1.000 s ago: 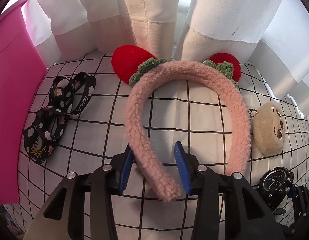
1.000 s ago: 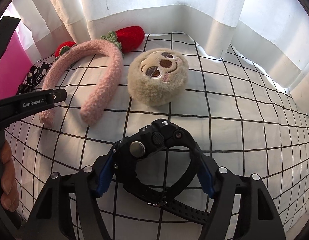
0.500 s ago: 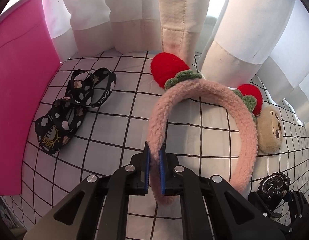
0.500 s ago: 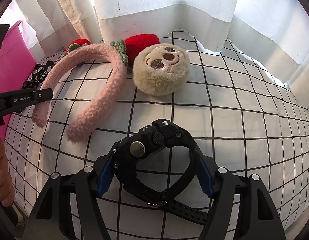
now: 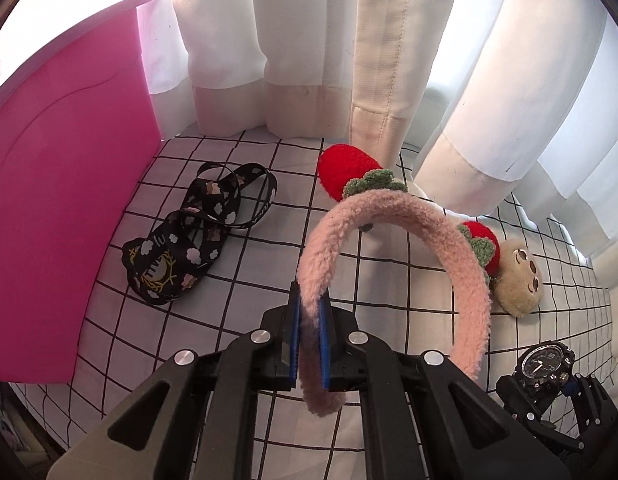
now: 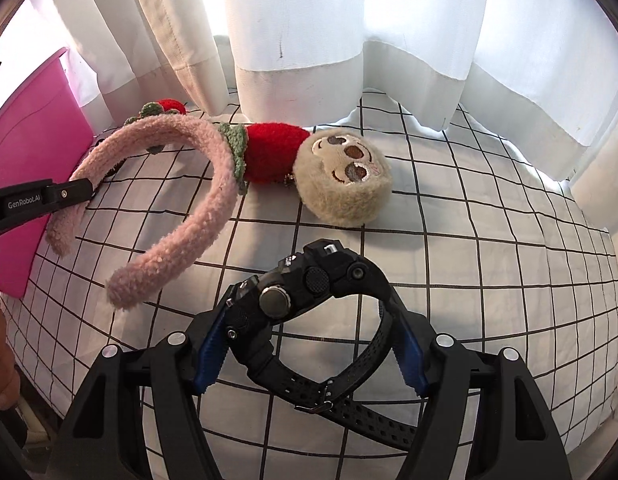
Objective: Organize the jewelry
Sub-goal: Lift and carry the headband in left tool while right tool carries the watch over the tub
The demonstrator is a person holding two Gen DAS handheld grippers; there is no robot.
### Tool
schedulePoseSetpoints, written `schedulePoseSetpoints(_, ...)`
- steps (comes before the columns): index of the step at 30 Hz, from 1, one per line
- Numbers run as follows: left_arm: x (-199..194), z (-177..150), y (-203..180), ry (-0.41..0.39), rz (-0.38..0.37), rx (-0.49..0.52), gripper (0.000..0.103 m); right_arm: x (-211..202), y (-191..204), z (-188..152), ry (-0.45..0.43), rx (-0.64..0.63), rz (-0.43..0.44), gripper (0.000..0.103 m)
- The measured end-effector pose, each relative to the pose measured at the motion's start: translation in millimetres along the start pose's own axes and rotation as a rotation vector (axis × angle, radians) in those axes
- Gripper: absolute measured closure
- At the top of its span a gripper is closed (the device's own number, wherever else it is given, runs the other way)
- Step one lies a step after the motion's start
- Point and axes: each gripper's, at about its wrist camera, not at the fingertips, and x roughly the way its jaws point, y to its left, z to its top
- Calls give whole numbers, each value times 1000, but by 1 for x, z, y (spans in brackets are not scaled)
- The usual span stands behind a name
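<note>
Headband, pink fuzzy with strawberry ears, clamped at one end by left tool, its far arc near sloth plush on grid-pattern surface. Right tool clamped on black watch, in front of plush. Black lanyard beside pink box.

left claw: clamped shut, angled down | right claw: half-spread, gripping, angled down
</note>
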Motion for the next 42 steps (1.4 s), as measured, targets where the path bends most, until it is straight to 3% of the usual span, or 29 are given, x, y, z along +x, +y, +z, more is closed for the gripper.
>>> schedulePoseSetpoints(14,-36,21,36,-83,-6,-50,95,-35,28,28,-94,-37,13,35)
schedulePoseSetpoints(29,-107,60,84,-229,-17,-128,94,-88,83,84,-246,-123,60,35)
schedulePoseSetpoints(42,-167,87,176,-364,95,-250,94,-124,195,141,-372,-300,196,35)
